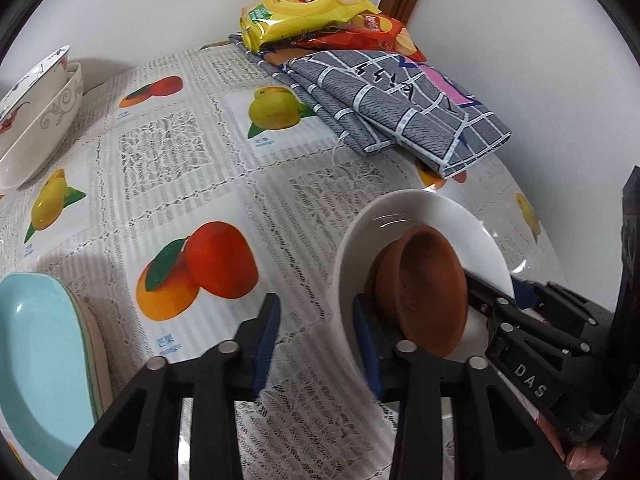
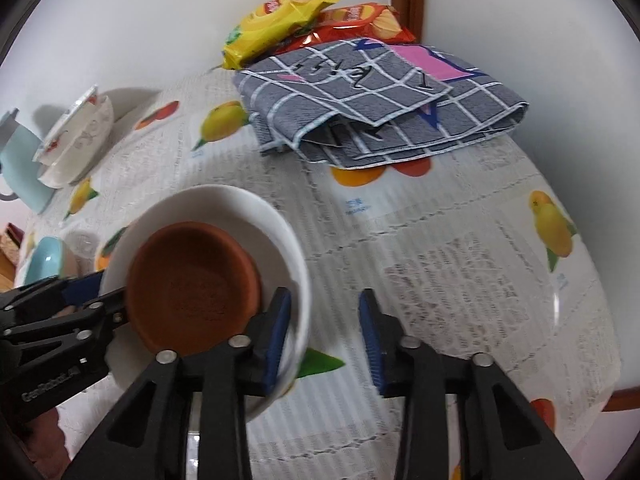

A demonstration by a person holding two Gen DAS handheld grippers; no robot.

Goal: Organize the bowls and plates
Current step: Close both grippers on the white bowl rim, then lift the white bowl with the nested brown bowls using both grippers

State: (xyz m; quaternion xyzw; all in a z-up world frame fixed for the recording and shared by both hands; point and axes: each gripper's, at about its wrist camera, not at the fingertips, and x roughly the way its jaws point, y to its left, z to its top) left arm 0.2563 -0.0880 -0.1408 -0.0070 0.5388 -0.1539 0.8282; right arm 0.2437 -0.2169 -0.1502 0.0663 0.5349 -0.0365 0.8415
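Note:
A white bowl point(image 1: 424, 216) holds a small brown clay dish point(image 1: 424, 280). Both lie between my two grippers, just above the fruit-print tablecloth point(image 1: 224, 184). My left gripper point(image 1: 316, 340) is open, its right finger point(image 1: 366, 344) against the bowl's rim, its left finger free. My right gripper point(image 2: 326, 336) is open, its left finger point(image 2: 276, 336) against the bowl's rim point(image 2: 296, 248) beside the clay dish point(image 2: 192, 276). Each gripper shows in the other's view, at the bowl's side. Stacked patterned bowls point(image 1: 36, 120) stand far left. A light blue plate stack point(image 1: 44, 340) lies near left.
A folded grey checked cloth point(image 1: 400, 108) lies at the back with yellow point(image 1: 304, 8) and red point(image 1: 376, 32) chip bags behind it, by the white wall. A light blue bowl point(image 2: 48, 260) and a blue plate point(image 2: 20, 164) lie at the left in the right wrist view.

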